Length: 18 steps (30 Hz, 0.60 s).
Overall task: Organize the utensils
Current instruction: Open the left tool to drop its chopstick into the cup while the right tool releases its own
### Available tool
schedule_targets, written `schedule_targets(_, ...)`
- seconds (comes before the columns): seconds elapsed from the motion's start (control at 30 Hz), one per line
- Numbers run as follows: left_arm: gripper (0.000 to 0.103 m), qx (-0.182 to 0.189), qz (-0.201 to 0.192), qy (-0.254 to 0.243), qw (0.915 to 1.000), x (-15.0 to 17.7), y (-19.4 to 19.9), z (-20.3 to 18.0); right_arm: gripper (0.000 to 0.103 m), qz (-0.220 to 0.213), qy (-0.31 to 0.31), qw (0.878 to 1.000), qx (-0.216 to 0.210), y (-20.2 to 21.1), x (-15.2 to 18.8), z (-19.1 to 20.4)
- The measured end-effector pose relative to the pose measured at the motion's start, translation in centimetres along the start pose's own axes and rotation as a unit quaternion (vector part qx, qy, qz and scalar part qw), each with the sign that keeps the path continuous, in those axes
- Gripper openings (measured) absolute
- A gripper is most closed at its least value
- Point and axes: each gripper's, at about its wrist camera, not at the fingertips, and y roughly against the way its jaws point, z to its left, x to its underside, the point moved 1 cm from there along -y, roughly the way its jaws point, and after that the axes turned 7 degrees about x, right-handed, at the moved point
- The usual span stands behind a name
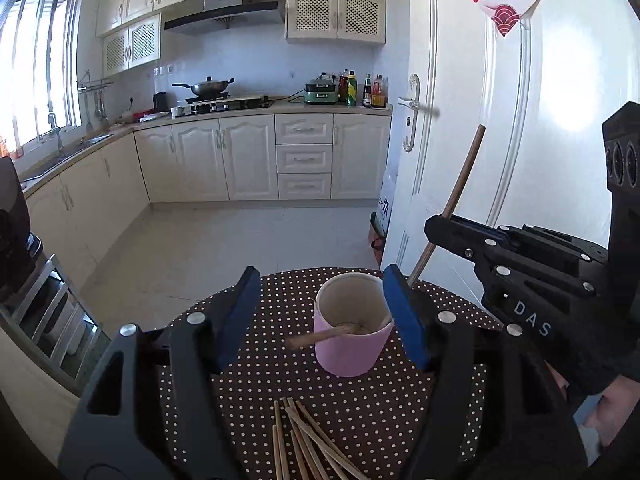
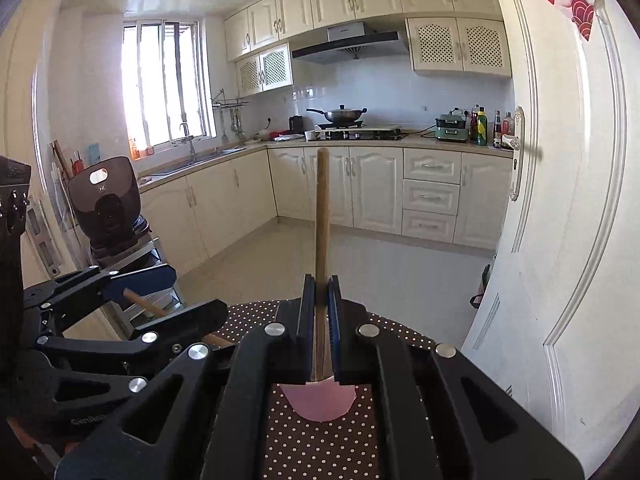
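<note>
Both hand-held grippers work over the pink cup on the dotted table: the right hand-held gripper pinches one chopstick upright above the cup's rim, probably to lower it in end first. The left hand-held gripper stands spread around the cup, where another chopstick lies tilted across the opening, seemingly released. More loose chopsticks wait on the table just before the cup.

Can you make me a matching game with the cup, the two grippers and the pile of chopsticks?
Things:
1. cup
2. left gripper
3. right gripper
4. loose chopsticks

States:
A. shut on one upright chopstick
B. lying on the dotted tablecloth
C. pink
D. open, one finger either side of the cup

Pairs: 1-C, 2-D, 3-A, 4-B
</note>
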Motion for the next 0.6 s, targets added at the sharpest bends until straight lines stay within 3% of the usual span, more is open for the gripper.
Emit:
schedule_targets(0.33, 0.073, -0.007, 0.004, -0.006, 0.9999, 1.3, 3.6, 0.3, 0.008, 0.014, -0.020, 1.000, -0.003, 2.1, 0.2, 0.0)
schedule_targets(0.5, 0.076, -0.013, 0.013, 0.000, 0.9998, 2.7, 6.0, 1.8, 0.028, 0.021, -0.021, 1.000, 0.002, 4.0, 0.9, 0.2)
schedule_targets(0.6, 0.076, -0.017, 0.023, 0.008, 0.9996, 4.0, 7.3, 3.1, 0.029, 0.035, -0.016, 0.999, 0.009, 4.9, 1.7, 0.4)
